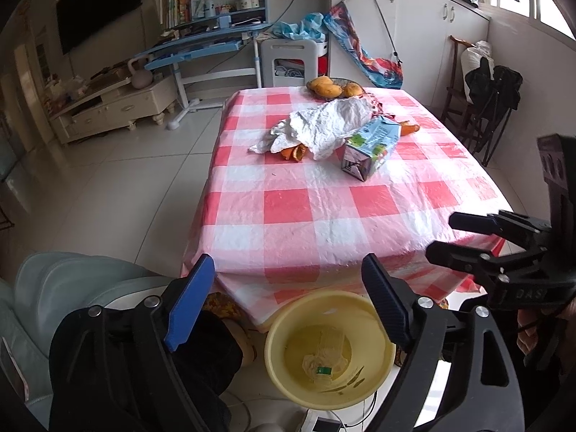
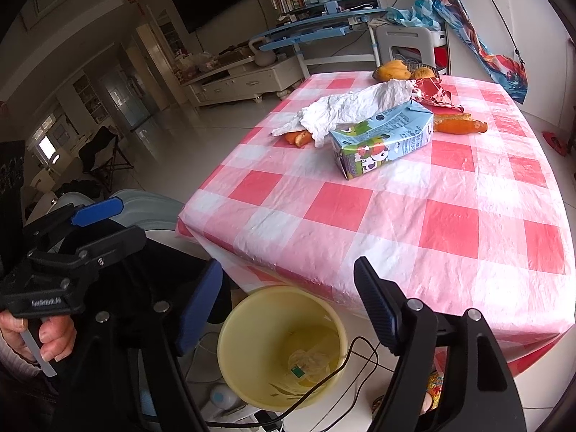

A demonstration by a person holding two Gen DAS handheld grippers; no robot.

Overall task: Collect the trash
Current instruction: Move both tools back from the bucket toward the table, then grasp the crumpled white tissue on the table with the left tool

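- My left tool (image 1: 288, 298) hangs with its two fingers wide apart and nothing between them, poised over the near edge of the tabletop (image 1: 324, 216); the right tool (image 2: 288, 306) is likewise spread and empty, and I see it from the left view at about 3 o'clock
- Directly below both, at 6 o'clock, stands the yellow bin (image 1: 329, 349) on the floor, with a crumpled wrapper already at its bottom
- The trash left to collect lies well apart from me, toward 12 o'clock: the milk carton (image 2: 381, 140) lying on its side, the crumpled white paper (image 2: 356, 108) touching its far end, orange peel (image 2: 298, 138) poking from under the paper, more peel (image 2: 459, 126) beyond the carton
- Risk as I judge it: the carton is wide, so an off-centre pinch could let it twist and slip out before the bin
- The paper drapes over the peel; grabbing it could drag scraps off the edge
- The fruit bowl (image 1: 334, 86) sits just behind the pile; reaching too far might knock fruit that is not trash
- A cable (image 2: 360, 352) crosses the bin's rim, which a dropped item could snag
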